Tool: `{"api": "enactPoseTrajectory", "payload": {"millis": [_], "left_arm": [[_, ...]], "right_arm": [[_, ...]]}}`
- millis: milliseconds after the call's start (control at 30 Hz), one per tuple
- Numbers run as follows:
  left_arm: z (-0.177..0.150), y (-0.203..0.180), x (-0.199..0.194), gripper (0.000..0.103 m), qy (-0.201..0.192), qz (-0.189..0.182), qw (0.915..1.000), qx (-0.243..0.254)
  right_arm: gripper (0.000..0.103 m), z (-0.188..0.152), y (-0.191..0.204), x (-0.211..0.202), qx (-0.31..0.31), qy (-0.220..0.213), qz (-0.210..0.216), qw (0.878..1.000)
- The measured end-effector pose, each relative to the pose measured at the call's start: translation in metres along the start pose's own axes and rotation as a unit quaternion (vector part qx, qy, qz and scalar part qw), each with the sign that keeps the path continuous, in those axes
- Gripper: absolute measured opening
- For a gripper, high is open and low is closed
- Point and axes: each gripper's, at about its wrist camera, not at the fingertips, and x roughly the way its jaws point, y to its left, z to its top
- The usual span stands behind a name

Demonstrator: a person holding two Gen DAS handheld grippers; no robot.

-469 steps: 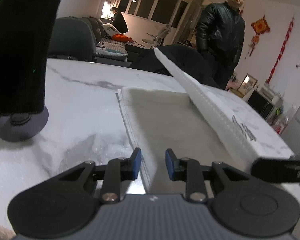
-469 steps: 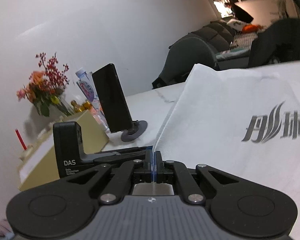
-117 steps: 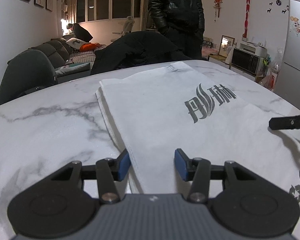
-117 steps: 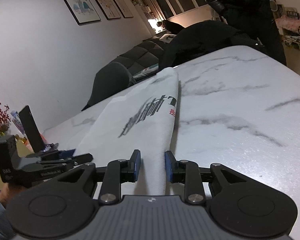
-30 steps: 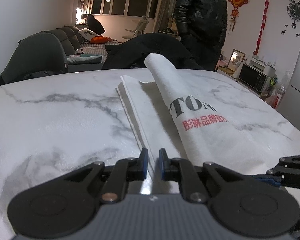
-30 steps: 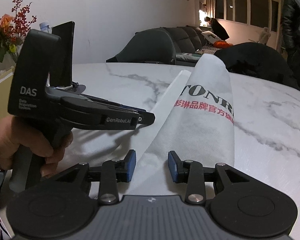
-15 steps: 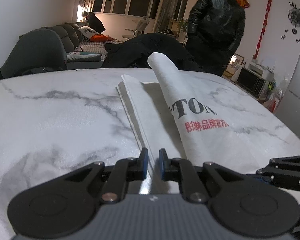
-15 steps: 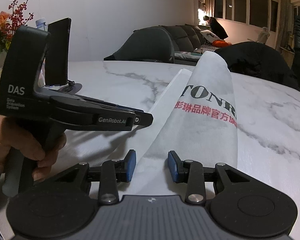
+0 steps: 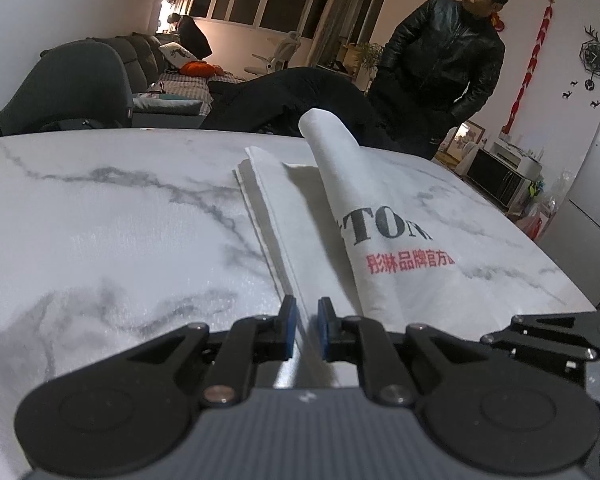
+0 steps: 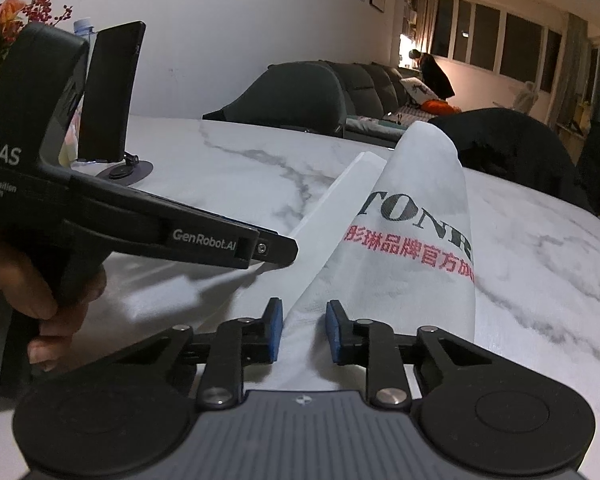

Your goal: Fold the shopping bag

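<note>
The shopping bag (image 9: 300,216) is white, of a soft non-woven cloth, and lies lengthwise on the marble desk (image 9: 100,220). Its lower layers rest flat, their stacked edges showing along the left side. The upper layer is raised and curled over into a long rounded fold that stands highest at the far end. On that raised part are dark block letters, "TON", with a line of red characters just below them.
</note>
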Motion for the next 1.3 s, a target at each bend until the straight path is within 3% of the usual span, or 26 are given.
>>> {"api": "enactPoseTrajectory", "payload": {"millis": [167,300,1300], "left_arm": [[0.000,0.001,-0.001,0.010,0.000,-0.005,1.0000,-0.006],[0.000,0.004,-0.001,0.010,-0.001,-0.011,0.9998,-0.015],[-0.005,0.007,0.003,0.010,-0.001,-0.031,0.9987,-0.040]], "right_arm": [[0.007,0.000,-0.003,-0.001,0.006,-0.005,0.001,1.000],[0.005,0.000,-0.005,-0.002,0.012,-0.008,0.001,1.000],[0.002,0.006,0.007,-0.017,0.020,-0.045,0.049,0.998]]}}
